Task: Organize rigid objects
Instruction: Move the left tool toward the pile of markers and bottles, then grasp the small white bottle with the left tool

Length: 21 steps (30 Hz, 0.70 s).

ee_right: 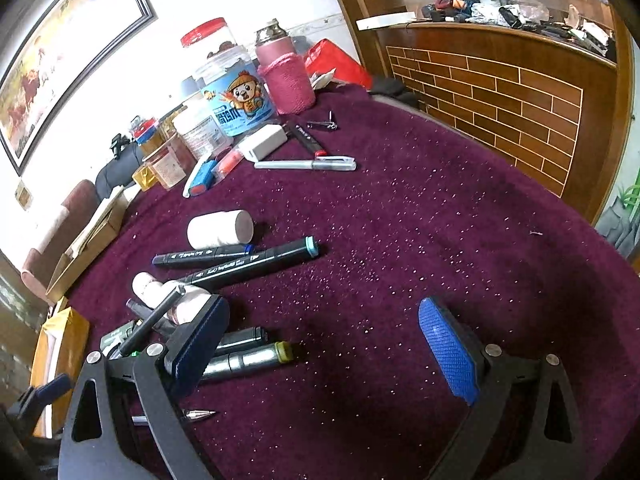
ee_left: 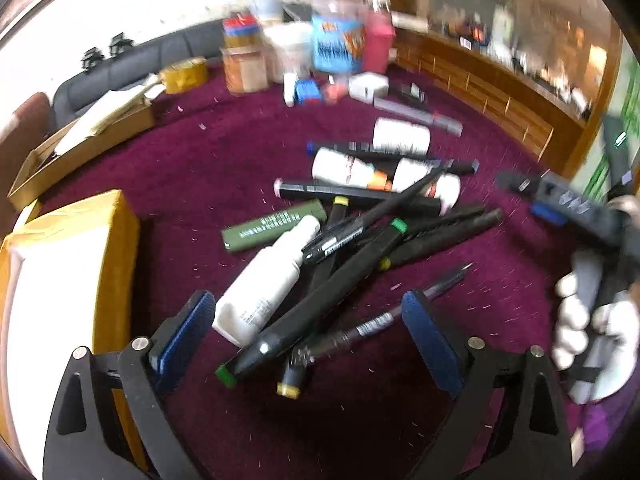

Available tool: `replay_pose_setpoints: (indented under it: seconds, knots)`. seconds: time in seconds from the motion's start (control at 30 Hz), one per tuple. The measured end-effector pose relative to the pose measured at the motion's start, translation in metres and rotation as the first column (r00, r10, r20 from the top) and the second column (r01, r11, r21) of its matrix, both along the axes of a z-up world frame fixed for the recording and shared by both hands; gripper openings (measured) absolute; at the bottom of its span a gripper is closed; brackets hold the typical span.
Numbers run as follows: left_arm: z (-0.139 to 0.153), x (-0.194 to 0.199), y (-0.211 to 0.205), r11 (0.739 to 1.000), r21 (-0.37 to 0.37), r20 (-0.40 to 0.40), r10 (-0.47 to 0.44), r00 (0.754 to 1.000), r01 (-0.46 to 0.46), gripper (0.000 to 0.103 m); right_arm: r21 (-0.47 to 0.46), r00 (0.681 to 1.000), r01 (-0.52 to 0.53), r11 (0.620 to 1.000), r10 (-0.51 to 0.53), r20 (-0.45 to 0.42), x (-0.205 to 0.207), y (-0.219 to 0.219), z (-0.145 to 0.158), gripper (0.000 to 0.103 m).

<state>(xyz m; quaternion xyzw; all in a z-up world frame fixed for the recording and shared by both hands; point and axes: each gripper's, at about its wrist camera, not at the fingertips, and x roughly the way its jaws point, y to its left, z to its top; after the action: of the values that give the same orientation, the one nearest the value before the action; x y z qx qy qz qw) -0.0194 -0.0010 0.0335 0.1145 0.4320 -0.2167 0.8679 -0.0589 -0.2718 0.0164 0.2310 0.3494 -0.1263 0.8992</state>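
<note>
Black markers (ee_right: 248,262): two beside one roll (ee_right: 220,229)

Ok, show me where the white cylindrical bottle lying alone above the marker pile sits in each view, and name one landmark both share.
Left wrist view: white bottle, right of centre, upper half, just beyond the marker pile.
Right wrist view: white bottle, left of centre, mid-height, above two black markers.
Shared landmark: the clear jar with the blue cartoon label at the table's far edge.

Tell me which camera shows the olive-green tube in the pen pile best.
The left wrist view: the olive-green tube lies in full length, clear of the tools. In the right wrist view only a sliver shows behind that tool's left finger.
</note>
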Motion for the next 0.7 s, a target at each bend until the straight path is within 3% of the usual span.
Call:
replay_pose_setpoints:
  seconds: [0.07, 0.1, 0.13, 0.17, 0.2, 0.23, 0.27, 0.37, 0.47, 0.7]
  knots:
    - [-0.005, -0.004, -0.008, 0.997, 0.074, 0.048, -0.012, 0.999, 0.008, 0.080, -0.005, 1.000, -0.003, 1.000, 0.003, -0.001, -0.003, 0.000, -0.001, 0.093]
    - [-0.003, -0.010, -0.009, 0.997, 0.072, 0.051, -0.033, 0.998, 0.029, 0.065, -0.005, 1.000, -0.005, 1.000, 0.005, 0.000, -0.003, 0.000, -0.001, 0.093]
    - [-0.001, -0.016, -0.011, 0.997, 0.062, 0.052, -0.055, 0.997, 0.052, 0.048, -0.003, 1.000, -0.006, 1.000, 0.006, 0.000, -0.004, 0.000, 0.000, 0.093]
    - [0.004, -0.023, -0.011, 0.995, 0.038, 0.046, -0.090, 0.995, 0.088, 0.040, -0.001, 1.000, -0.006, 1.000, 0.006, -0.003, -0.004, 0.000, -0.001, 0.093]
    - [0.006, -0.026, -0.011, 0.993, 0.003, 0.012, -0.118, 0.993, 0.118, 0.019, 0.004, 1.000, -0.006, 1.000, 0.006, -0.008, -0.004, -0.001, -0.002, 0.093]
    - [0.006, -0.027, -0.009, 0.988, -0.052, -0.049, -0.148, 0.988, 0.145, 0.014, 0.010, 1.000, -0.007, 1.000, 0.007, -0.011, -0.003, -0.001, -0.002, 0.093]
    - [0.004, -0.029, -0.007, 0.984, -0.089, -0.082, -0.159, 0.984, 0.152, 0.014, 0.016, 1.000, -0.006, 1.000, 0.007, -0.013, -0.003, -0.002, -0.003, 0.093]
    - [0.006, -0.035, -0.002, 0.986, -0.101, -0.053, -0.140, 0.989, 0.134, 0.014, 0.034, 1.000, 0.001, 0.999, -0.001, -0.014, -0.004, -0.005, -0.004, 0.093]
    - [0.014, -0.032, 0.009, 0.980, -0.173, -0.034, -0.107, 0.994, 0.100, 0.017, 0.052, 1.000, 0.010, 0.999, -0.009, -0.014, -0.005, -0.008, -0.005, 0.093]
    - [0.014, -0.009, 0.026, 0.988, -0.152, -0.033, -0.011, 0.999, 0.006, 0.024, 0.055, 1.000, 0.007, 0.998, -0.006, -0.019, -0.004, -0.007, -0.006, 0.093]
